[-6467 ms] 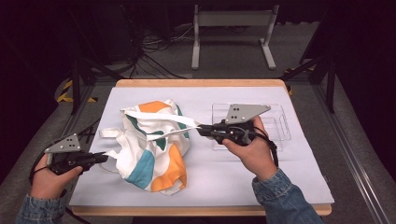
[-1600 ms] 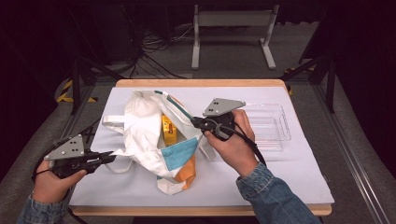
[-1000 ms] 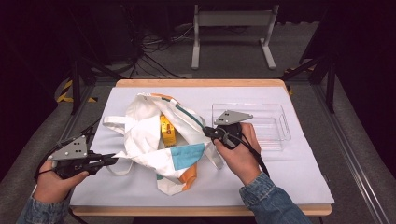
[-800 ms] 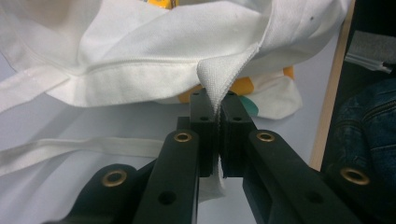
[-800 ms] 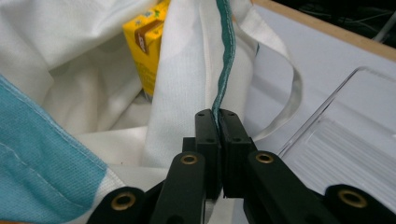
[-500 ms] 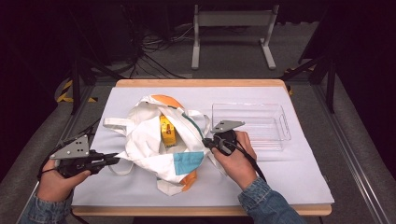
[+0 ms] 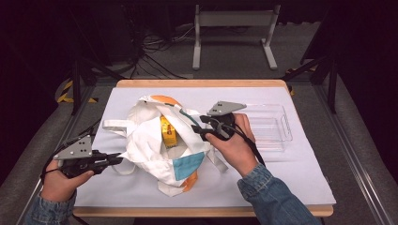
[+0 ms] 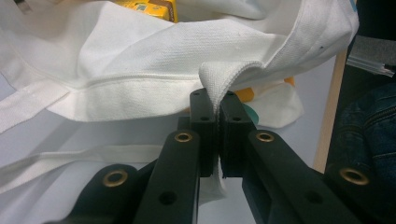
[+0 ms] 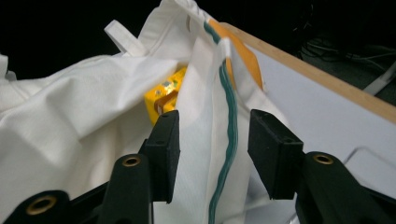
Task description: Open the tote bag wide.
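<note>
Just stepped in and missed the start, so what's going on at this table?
A person works a white cloth tote bag with a two-jaw gripper in each hand. The left gripper is shut on a fold of the bag's rim. The right gripper has just been opening; the bag's green-trimmed edge hangs between its fingers, unpinched. A yellow carton sits inside the open bag. A clear plastic tray lies beside it on the white-covered table.

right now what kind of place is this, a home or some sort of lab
Most likely a lab or recording studio, not a home. A wooden table under a white sheet stands among dark drapes, loose floor cables and a metal stand, with a staged tote bag and clear plastic bin.
</note>
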`<state>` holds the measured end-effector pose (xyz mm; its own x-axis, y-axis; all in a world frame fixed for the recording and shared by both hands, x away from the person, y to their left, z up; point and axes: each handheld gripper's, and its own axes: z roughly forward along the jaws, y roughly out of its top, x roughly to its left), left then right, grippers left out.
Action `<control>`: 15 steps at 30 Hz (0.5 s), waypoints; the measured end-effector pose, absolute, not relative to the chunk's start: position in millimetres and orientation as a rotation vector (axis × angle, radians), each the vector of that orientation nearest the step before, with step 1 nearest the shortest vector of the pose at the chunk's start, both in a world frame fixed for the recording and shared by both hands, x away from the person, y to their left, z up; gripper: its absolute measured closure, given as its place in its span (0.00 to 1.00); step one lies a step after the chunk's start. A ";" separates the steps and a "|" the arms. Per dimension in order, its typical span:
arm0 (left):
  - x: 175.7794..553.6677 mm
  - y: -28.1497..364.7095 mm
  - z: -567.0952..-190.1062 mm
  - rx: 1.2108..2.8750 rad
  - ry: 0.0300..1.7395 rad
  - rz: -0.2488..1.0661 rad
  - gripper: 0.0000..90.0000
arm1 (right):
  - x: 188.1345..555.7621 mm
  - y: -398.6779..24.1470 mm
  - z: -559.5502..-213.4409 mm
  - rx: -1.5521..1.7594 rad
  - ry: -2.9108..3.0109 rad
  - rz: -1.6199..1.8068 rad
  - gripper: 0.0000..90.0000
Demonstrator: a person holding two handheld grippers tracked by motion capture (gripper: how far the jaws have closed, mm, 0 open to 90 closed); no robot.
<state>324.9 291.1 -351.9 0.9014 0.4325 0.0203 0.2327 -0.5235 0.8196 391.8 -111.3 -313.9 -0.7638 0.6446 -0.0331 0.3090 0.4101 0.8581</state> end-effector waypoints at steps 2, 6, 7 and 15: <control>325.5 291.6 -353.2 2.139 0.485 0.272 0.96 | 401.8 -102.8 -307.9 0.804 2.326 1.277 0.59; 326.8 294.6 -354.5 2.136 0.488 0.274 0.96 | 422.4 -86.2 -307.2 0.795 2.365 1.239 0.55; 326.6 295.3 -354.6 2.137 0.492 0.273 0.96 | 428.2 -80.7 -309.0 0.794 2.376 1.229 0.54; 328.1 302.3 -358.2 2.131 0.521 0.278 0.96 | 451.9 -55.3 -323.3 0.750 2.433 1.099 0.93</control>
